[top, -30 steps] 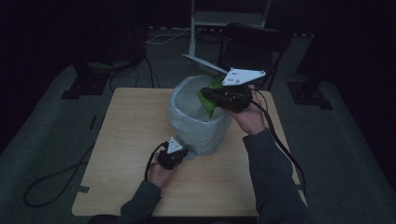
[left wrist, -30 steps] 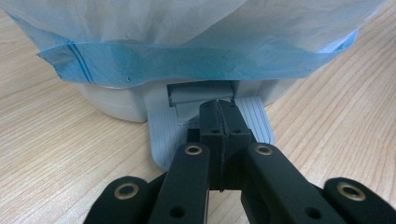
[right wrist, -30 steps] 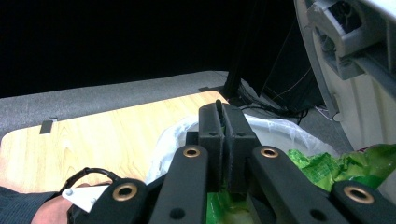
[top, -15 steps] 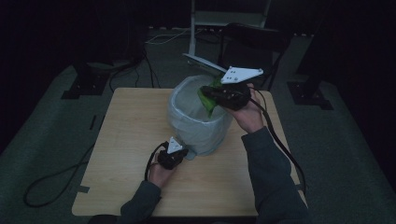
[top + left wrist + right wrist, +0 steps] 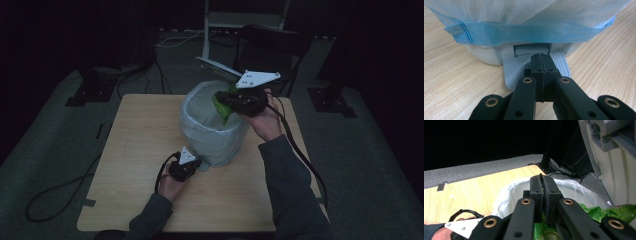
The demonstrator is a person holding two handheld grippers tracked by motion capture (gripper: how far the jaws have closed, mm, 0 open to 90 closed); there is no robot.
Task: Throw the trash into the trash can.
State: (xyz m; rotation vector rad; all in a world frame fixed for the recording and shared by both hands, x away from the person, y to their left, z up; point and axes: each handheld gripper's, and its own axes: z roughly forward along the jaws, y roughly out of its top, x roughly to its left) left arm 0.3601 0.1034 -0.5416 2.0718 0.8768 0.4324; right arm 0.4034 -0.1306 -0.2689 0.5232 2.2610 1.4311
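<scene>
Right gripper pinches a green packet over the bin — not dropped yet. Left gripper, jaws pressed together, holds the bin's pedal down.

Light wooden table, bag-lined pedal bin standing on it.

The room is dark, and the far part is almost black. A light wooden table stands on a grey carpet floor. Behind the table there is a dark chair and a pale metal stand. Black cables lie on the floor at the left, and dark stand feet rest at both sides.
</scene>
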